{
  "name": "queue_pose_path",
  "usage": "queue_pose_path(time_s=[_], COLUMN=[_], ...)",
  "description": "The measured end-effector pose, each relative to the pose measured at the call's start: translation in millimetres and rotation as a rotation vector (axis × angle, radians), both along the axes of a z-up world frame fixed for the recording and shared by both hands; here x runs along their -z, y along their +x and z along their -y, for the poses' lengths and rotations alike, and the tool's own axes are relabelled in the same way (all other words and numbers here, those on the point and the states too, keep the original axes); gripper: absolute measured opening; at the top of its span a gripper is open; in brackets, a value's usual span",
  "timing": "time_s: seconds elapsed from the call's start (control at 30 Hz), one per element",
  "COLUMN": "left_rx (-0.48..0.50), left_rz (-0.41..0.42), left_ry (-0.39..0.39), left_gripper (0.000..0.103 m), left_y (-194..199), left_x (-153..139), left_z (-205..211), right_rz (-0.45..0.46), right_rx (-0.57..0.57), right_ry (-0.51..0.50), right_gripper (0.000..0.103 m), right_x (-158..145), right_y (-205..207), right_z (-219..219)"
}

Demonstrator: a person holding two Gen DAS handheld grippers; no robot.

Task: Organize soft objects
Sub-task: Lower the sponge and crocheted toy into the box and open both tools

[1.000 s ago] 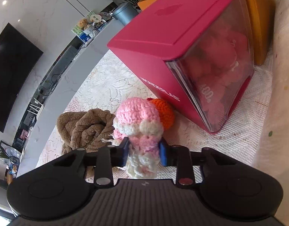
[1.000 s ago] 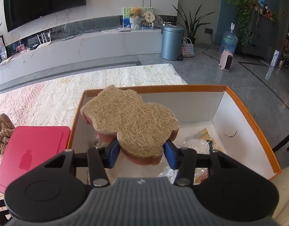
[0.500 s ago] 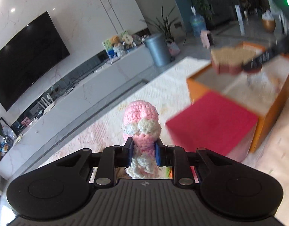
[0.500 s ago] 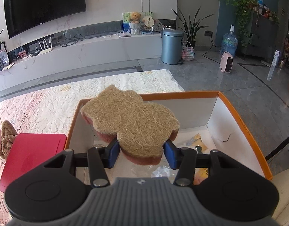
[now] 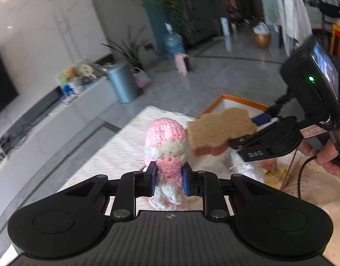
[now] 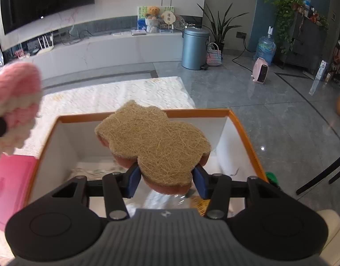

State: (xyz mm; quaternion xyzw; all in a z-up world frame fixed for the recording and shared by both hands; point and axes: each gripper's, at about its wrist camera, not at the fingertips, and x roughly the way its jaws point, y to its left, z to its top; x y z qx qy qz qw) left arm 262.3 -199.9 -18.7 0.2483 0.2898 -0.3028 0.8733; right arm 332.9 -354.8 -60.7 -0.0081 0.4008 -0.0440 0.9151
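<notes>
The left gripper (image 5: 169, 178) is clamped on a pink-and-white crocheted toy (image 5: 166, 146), its blue pads (image 5: 152, 179) pressing the toy's narrow middle so that the rounded pink head stands up beyond the fingers and the white lower end hangs toward the camera; the jaws were closing a little further on the yarn a moment ago. The right gripper (image 6: 167, 178) is clamped on a bear-shaped loofah sponge (image 6: 154, 143) (tan fibre on top, a pinkish-red layer beneath), held flat with its fibre face up. In the right wrist view the sponge hangs over the open orange-rimmed box (image 6: 243, 130), whose white inner walls and some crumpled clear plastic on the bottom show beneath it. The crocheted toy appears at the far left edge of that view, in the air, to the left of the box and above the pink bin lid (image 6: 8, 186). From the left wrist view the sponge sits just right of the toy's head, close but not clearly touching, with the right gripper's black body and a person's hand (image 5: 325, 155) on its handle at the right edge. A lace-patterned cloth (image 6: 108, 97) covers the surface beyond the box, and farther off stand a blue-grey pedal bin (image 6: 194, 48) and a leafy potted plant (image 6: 218, 25) by the white wall unit.
</notes>
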Motion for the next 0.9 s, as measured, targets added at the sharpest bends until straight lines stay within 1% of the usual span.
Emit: queue_pose_path(time_s=[0.17,0.27,0.37,0.47,0.5,0.53,0.6,0.63,0.67,0.7,0.9], left_rx=[0.066,0.047,0.000,-0.018,-0.021,-0.027,-0.040,-0.045,-0.050,-0.056,-0.069], left_rz=[-0.088,-0.116,-0.149,-0.173,-0.177,-0.180,-0.190,-0.199,-0.203,-0.199,-0.162], left_ry=[0.075,0.110,0.130,0.126,0.125,0.125,0.109,0.097,0.087,0.075,0.023], left_gripper=[0.026,0.026,0.026,0.030,0.032,0.037,0.039,0.046,0.051,0.058,0.059], left_y=[19,28,39,45,46,46,49,50,49,47,31], left_x=[39,58,71,73,73,71,70,68,67,65,48], left_z=[31,38,37,33,32,30,27,26,24,23,11], right_rz=[-0.069,-0.091,-0.114,-0.121,-0.120,-0.117,-0.113,-0.109,-0.106,-0.101,-0.058], right_rx=[-0.039,-0.065,-0.083,-0.088,-0.089,-0.089,-0.088,-0.091,-0.093,-0.092,-0.098], right_ry=[-0.018,-0.019,-0.032,-0.028,-0.029,-0.032,-0.052,-0.060,-0.066,-0.072,-0.103], right_gripper=[0.051,0.050,0.049,0.049,0.049,0.050,0.051,0.051,0.053,0.056,0.058], right_x=[20,26,32,35,35,34,33,32,30,28,13], right_y=[22,31,39,43,42,42,40,39,37,35,17], right_z=[3,4,2,2,1,1,-2,-2,-3,-4,-12])
